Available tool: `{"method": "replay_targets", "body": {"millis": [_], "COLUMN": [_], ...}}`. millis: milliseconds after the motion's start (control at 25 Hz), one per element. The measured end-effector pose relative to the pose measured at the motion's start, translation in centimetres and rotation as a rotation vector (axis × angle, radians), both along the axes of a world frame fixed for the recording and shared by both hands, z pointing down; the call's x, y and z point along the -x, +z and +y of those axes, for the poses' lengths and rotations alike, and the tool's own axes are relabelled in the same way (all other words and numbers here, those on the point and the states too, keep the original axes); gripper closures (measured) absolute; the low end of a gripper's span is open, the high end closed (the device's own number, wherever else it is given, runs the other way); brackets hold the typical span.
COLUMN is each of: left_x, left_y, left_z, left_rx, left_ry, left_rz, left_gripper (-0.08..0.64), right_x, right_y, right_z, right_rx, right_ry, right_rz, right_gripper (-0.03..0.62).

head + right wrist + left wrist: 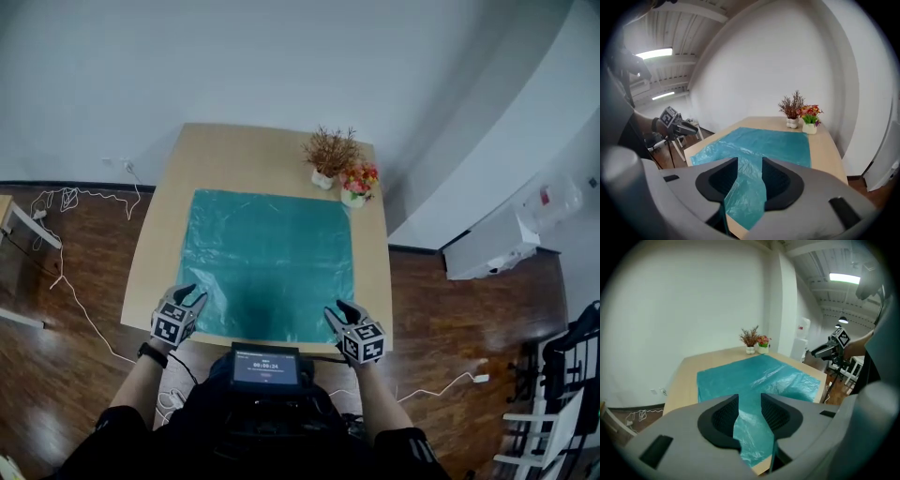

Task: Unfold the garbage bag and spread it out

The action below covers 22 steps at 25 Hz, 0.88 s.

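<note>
the garbage bag (267, 262) lies flat on the table (234, 150), a big teal sheet that covers most of the top. its near edge sits close to the table's near edge. it looks opened all the way, with only a few small wrinkles. so the unfolding seems done, and the step in hand looks like the last one — hands off, and a check that the sheet is flat.

the left gripper (191, 294) hangs over the near left corner of the bag, and the right gripper (341, 309) over the near right corner. both point forward and down. in each gripper view the two jaws stand apart, and the teal in the gap is the bag down on the table, not plastic pinched by the pads. so both tongs look open and hold nothing. a thin teal line runs by one jaw in each view; it is too small to tell what it is.

the next move, if one is needed, calls for a soft touch — press lightly and slide outward over a wrinkle, without dragging the sheet toward the two small plant pots (342, 178) at the far right corner.

the bag is close to square, so its long side is hard to pick. its edges run almost even with the table's edges, turned just a little. which edge is the open mouth cannot be told.
</note>
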<state>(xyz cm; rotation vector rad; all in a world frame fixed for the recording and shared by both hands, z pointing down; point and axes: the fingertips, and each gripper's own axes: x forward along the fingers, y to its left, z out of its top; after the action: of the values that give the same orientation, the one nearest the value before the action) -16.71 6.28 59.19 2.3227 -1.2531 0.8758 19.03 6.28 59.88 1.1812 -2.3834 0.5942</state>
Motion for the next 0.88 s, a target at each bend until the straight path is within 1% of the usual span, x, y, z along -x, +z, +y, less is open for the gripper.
{"method": "replay_targets", "body": {"millis": [120, 360, 440, 640, 880], "left_x": [-0.4, -1.4, -1.6, -2.0, -1.9], "left_y": [-0.3, -0.9, -1.2, -0.7, -0.8], "left_z": [1.9, 4.4, 5.0, 6.5, 7.5], "left_rx": [-0.025, -0.055, -0.065, -0.061, -0.061], "left_ry": [-0.012, -0.039, -0.041, -0.026, -0.045], "left_rz": [-0.010, 0.015, 0.011, -0.014, -0.014], "left_gripper": [0.400, 0.400, 0.400, 0.400, 0.400], "right_x": [-0.7, -1.8, -2.1, -2.2, -2.8], "right_y": [-1.5, -1.9, -1.9, -2.4, -3.6], "right_z": [1.3, 4.7, 5.5, 6.6, 7.6], "right_rx": [-0.031, -0.061, -0.065, -0.085, -0.114], "right_ry": [0.017, 0.000, 0.004, 0.021, 0.028], "right_rz": [-0.039, -0.042, -0.047, -0.057, -0.068], "right_gripper": [0.411, 0.423, 0.426, 0.428, 0.428]}}
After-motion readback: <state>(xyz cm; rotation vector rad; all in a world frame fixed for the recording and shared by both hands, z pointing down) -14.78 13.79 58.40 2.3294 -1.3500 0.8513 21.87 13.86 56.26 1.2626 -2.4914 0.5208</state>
